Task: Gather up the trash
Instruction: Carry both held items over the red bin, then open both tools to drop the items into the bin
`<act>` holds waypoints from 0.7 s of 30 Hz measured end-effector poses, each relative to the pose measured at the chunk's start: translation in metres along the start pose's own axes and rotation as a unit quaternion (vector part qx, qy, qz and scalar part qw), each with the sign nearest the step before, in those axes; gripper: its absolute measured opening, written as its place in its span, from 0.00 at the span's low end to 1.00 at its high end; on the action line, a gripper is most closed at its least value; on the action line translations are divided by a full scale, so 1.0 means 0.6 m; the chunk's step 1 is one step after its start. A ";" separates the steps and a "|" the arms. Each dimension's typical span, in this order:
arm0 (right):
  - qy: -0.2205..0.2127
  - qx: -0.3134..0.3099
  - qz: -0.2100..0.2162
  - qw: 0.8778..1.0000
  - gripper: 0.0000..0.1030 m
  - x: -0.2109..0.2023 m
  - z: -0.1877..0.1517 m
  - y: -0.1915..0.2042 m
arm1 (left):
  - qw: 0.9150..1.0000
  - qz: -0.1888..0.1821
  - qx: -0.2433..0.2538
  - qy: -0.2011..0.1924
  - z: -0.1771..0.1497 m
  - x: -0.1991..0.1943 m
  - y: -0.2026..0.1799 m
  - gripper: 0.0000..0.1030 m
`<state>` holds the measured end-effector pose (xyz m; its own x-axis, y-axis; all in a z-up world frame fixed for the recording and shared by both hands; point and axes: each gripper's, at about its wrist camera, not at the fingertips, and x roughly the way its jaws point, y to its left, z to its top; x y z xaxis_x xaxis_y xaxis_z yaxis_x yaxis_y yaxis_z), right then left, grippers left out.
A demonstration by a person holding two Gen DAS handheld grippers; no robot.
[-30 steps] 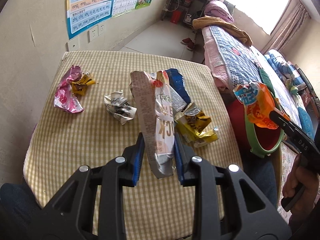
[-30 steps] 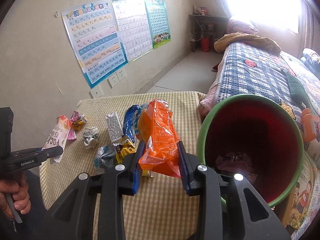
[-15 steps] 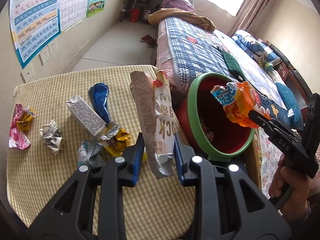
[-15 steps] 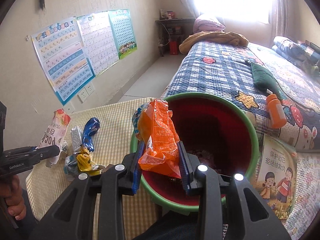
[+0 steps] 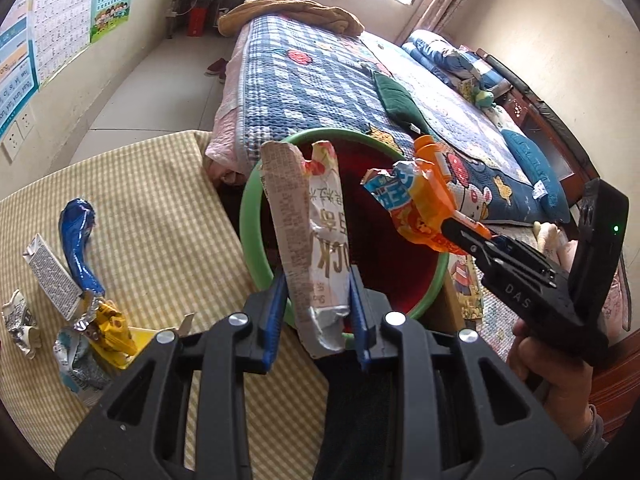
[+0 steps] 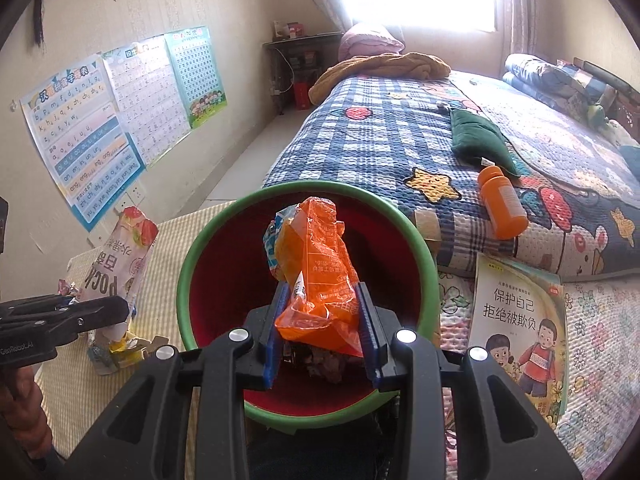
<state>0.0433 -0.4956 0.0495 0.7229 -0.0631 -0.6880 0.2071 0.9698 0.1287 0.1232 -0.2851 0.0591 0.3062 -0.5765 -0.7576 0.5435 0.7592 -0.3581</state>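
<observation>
Now we are partway through clearing the rubbish. Our left gripper is clamped on the lower end of a long white wrapper, and our right gripper is clamped on a crumpled orange wrapper. Both pieces hang over the mouth of the green-rimmed bin, which stands just off the table's edge toward the bed. Inside the bin, some dark scraps seem to lie at the bottom, though we cannot make them out clearly.

Neither wrapper has been let go yet, so these two are not counted as collected. On the checked table more litter waits near the left edge: a blue wrapper, a white printed sachet, a yellow wrapper and crumpled foil pieces.

Both our grippers tilt downward toward the bin opening, the right one more squarely over its centre, the left one nearer the rim beside the table. A hand grips the right tool's handle.
</observation>
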 end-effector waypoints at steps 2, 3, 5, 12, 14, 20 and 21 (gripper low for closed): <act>0.001 0.004 -0.002 1.000 0.31 0.002 -0.001 -0.007 | 1.000 -0.008 0.004 0.007 0.005 0.016 -0.010 0.28; 0.002 0.005 -0.003 1.000 0.31 0.004 -0.002 -0.011 | 1.000 -0.009 0.006 0.010 0.009 0.023 -0.015 0.28; 0.002 0.007 -0.004 1.000 0.32 0.005 -0.002 -0.016 | 1.000 -0.014 0.009 0.014 0.015 0.035 -0.024 0.28; 0.008 0.009 -0.002 1.000 0.35 0.016 0.000 -0.026 | 0.999 -0.022 0.008 0.025 0.040 0.069 -0.029 0.33; 0.006 0.008 -0.008 1.000 0.42 0.017 0.000 -0.028 | 0.999 -0.023 0.005 0.026 0.049 0.074 -0.024 0.43; 0.001 0.012 -0.016 1.000 0.66 0.015 -0.001 -0.036 | 1.000 -0.007 -0.012 0.010 0.050 0.061 0.001 0.83; 0.001 0.012 -0.018 1.000 0.71 0.015 -0.002 -0.035 | 1.000 -0.007 -0.016 0.009 0.048 0.058 0.006 0.90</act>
<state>0.0446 -0.5165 0.0399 0.7131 -0.0974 -0.6942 0.2491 0.9609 0.1211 0.1585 -0.3110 0.0471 0.2849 -0.5820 -0.7617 0.5225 0.7605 -0.3856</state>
